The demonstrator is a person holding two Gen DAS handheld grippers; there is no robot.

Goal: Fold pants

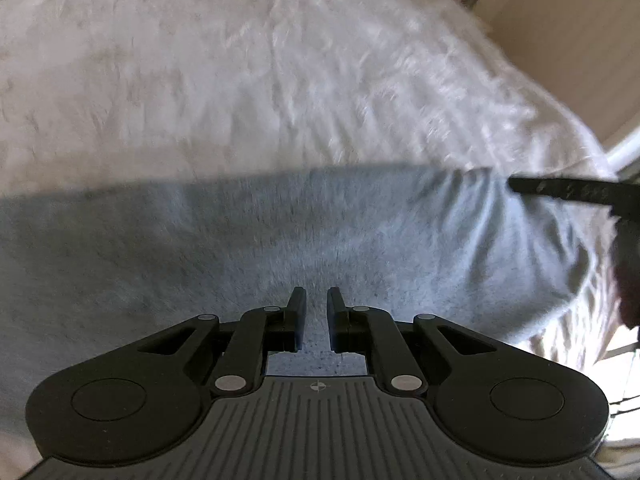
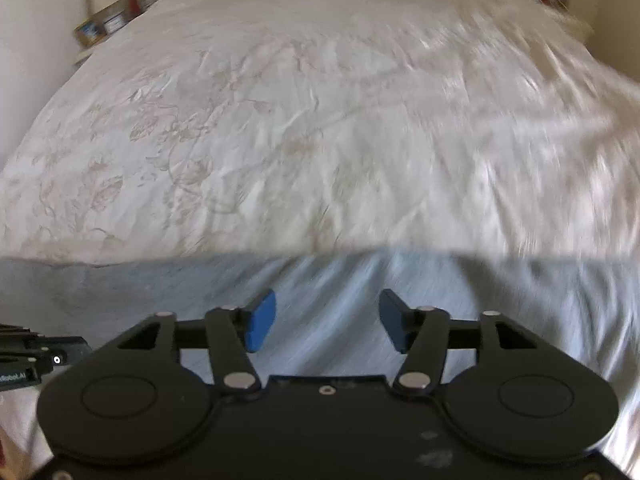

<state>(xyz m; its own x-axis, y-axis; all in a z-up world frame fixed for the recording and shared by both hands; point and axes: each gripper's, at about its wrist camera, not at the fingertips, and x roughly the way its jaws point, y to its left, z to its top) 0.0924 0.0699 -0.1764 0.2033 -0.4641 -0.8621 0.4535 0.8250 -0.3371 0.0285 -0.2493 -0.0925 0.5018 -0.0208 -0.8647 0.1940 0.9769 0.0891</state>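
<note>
Two grippers over grey pants [image 1: 240, 240] on white bedspread [image 2: 280, 120] | left gripper [image 1: 316, 300] narrowly parted, empty | right gripper [image 2: 327, 308] wide apart, empty

Both views were smeared with motion blur, worst toward the right side of the white bedspread [image 2: 320, 128], where its pattern dissolved into streaks. The grey pants [image 1: 280, 240] ran off the left edge in the left wrist view, and their lower part lay hidden under the left gripper [image 1: 316, 300]. Clutter on a shelf [image 2: 108, 20] beside the bed was too blurred to name. Whether cloth sat between the nearly closed fingers, I couldn't tell.
</note>
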